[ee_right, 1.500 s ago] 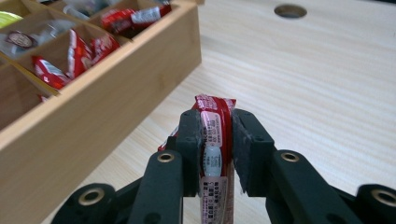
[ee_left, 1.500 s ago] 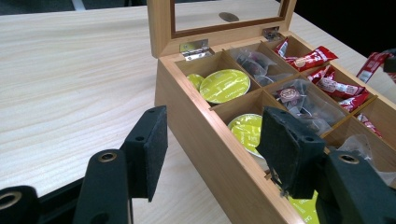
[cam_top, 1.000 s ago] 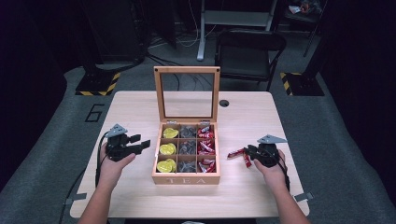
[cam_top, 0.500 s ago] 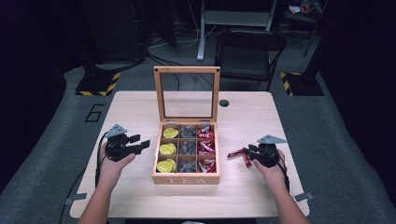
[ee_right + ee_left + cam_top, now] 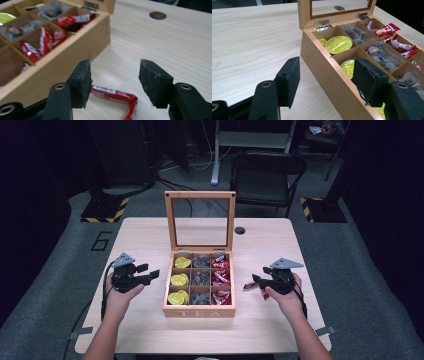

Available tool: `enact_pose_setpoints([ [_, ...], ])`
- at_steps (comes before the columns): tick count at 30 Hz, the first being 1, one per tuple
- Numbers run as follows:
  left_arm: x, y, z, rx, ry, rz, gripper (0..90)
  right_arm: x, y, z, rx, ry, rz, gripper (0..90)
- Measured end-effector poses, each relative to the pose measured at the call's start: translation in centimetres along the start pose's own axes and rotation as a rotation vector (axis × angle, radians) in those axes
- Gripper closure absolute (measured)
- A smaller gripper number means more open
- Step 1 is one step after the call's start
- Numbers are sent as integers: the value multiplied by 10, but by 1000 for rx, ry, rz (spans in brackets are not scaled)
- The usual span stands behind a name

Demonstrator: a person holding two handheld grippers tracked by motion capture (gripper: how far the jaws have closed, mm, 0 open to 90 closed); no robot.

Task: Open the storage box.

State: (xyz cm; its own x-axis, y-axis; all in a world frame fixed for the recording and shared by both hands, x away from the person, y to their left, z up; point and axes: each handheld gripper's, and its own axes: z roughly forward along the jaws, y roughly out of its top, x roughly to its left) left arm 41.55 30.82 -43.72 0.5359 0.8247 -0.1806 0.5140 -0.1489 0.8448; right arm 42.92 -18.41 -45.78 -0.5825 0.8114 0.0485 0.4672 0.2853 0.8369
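Here, a person at a wooden worktop (image 5: 150, 240) works beside an open tea box (image 5: 199, 310), its glass lid upright. The right gripper (image 5: 260, 280) hangs with jaws spread over a red packet (image 5: 115, 96) lying bent on the worktop just beside the box's right wall. The left gripper (image 5: 150, 274), jaws also spread and empty, waits near the box's left wall. The likely step is picking the packet up: lower until both jaws straddle its straight stretch, close squarely across it, and lift clear of the box wall before moving.
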Motion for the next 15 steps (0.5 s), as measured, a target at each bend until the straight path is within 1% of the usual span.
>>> enact_pose_setpoints([
  [1,0,0,0,1,-1,1,389,1,2,0,-1,13,-2,431],
  [2,0,0,0,1,1,1,388,4,7,-1,0,34,-7,438],
  [4,0,0,0,2,0,8,388,5,9,-2,3,39,-4,437],
  [5,-1,0,0,0,-1,14,388,7,15,-4,-11,57,-8,445],
  [6,-1,0,0,0,-1,14,388,7,15,-4,-11,57,-8,445],
  [7,-1,0,0,-4,-7,22,388,9,21,-6,-18,57,-24,448],
  [9,-1,0,0,-5,-11,20,388,12,26,-8,-22,55,-25,447],
  [10,-2,0,0,-4,-12,20,388,13,29,-8,-26,61,-28,439],
  [11,-2,0,0,-5,-12,20,388,14,33,-8,-30,77,-20,424],
  [12,-2,0,0,-5,-12,20,387,15,34,-8,-36,84,-16,404],
  [13,-2,0,0,-8,-11,16,387,15,34,-8,-36,84,-16,404],
  [14,-2,1,0,-18,-15,6,373,19,40,-8,-54,77,-23,353],
  [15,-2,1,0,-23,-20,2,366,20,42,-8,-54,84,-28,329],
])
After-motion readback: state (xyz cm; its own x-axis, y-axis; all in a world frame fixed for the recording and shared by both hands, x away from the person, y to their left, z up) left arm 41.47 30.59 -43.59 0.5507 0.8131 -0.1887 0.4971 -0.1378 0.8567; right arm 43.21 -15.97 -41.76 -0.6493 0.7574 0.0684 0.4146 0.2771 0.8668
